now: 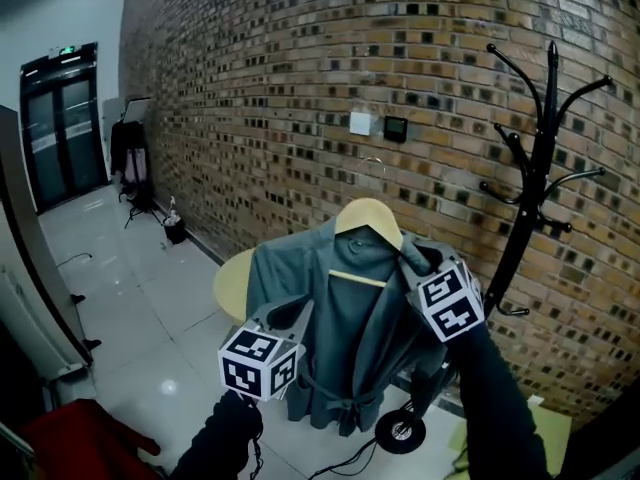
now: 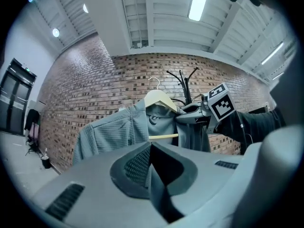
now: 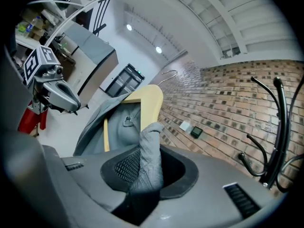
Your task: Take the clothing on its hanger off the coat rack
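Brick wall (image 1: 300, 68) backs the whole scene, so I read my grip against it first. The right gripper (image 3: 147, 160) has its jaws pinched on a fold of grey cloth that stands up between the pads. In the head view that fold sits at the jacket's (image 1: 350, 348) shoulder, at about 4 o'clock from the crown of the wooden hanger (image 1: 368, 218). I judge this is the hold that carries the weight, since it is close to the hanger arm. The left gripper (image 2: 152, 170) is also clamped on a strip of the same cloth, low on the garment's opposite side at about 7 o'clock from the hanger. That hold spreads the jacket so it does not swing or slide off the wood.

The hanger's wire hook (image 2: 154, 82) points up into open air and touches nothing. The coat rack (image 1: 530, 198) stands well apart at 3 o'clock, with the prongs I can see bare, so I take the lift-off as done. The jacket hangs between my two grippers, clear of the pale floor (image 1: 150, 298). My main worry is cloth slipping through the pads, because neither jaw grips the hanger itself.
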### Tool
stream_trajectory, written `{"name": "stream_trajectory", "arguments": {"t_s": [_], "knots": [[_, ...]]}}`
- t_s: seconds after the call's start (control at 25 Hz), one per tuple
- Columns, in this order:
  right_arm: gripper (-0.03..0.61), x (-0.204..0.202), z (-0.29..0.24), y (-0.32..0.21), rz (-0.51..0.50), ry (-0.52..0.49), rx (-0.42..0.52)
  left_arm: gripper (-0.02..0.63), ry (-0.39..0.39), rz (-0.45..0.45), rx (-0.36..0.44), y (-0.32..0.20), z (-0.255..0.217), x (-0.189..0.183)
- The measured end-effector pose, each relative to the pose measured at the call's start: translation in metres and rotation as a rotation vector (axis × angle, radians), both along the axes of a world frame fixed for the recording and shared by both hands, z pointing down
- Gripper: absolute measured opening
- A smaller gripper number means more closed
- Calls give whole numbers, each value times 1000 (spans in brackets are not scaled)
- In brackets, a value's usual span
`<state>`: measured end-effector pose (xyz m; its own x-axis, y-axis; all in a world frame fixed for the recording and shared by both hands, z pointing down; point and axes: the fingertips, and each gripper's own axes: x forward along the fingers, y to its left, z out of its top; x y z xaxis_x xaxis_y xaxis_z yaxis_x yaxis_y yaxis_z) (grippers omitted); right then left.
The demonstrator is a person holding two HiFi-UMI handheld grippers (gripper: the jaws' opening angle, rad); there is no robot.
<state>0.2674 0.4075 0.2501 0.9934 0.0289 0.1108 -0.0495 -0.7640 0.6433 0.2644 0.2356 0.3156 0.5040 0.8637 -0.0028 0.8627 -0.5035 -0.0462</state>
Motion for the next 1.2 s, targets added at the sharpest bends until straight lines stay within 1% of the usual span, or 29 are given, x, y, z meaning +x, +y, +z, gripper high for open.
{"name": "stream_trajectory", "arguments": {"t_s": [0.16,0.28,0.44,0.64,0.76,0.92,1.08,1.2], "knots": [[66,29,-6,-59,-83,17,-8,-8,11,-87,-14,-59,-4,20],[66,60,-12,-109,-168,23,-3,-9,6,-172,-24,-108,-8,42],[66,100,-9,-184,-298,17,-10,-9,-8,-296,-20,-177,0,62],[66,132,2,-272,-502,9,-19,-8,-27,-492,-16,-255,13,68],[66,152,4,-314,-638,4,-25,-8,-27,-631,-29,-288,12,69],[66,168,6,-354,-772,-5,-27,-8,-34,-776,-31,-318,10,62],[66,172,3,-408,-937,5,-33,-9,-40,-964,-30,-358,9,35],[66,170,0,-439,-1048,16,-32,-8,-50,-1100,-27,-378,12,11]]}}
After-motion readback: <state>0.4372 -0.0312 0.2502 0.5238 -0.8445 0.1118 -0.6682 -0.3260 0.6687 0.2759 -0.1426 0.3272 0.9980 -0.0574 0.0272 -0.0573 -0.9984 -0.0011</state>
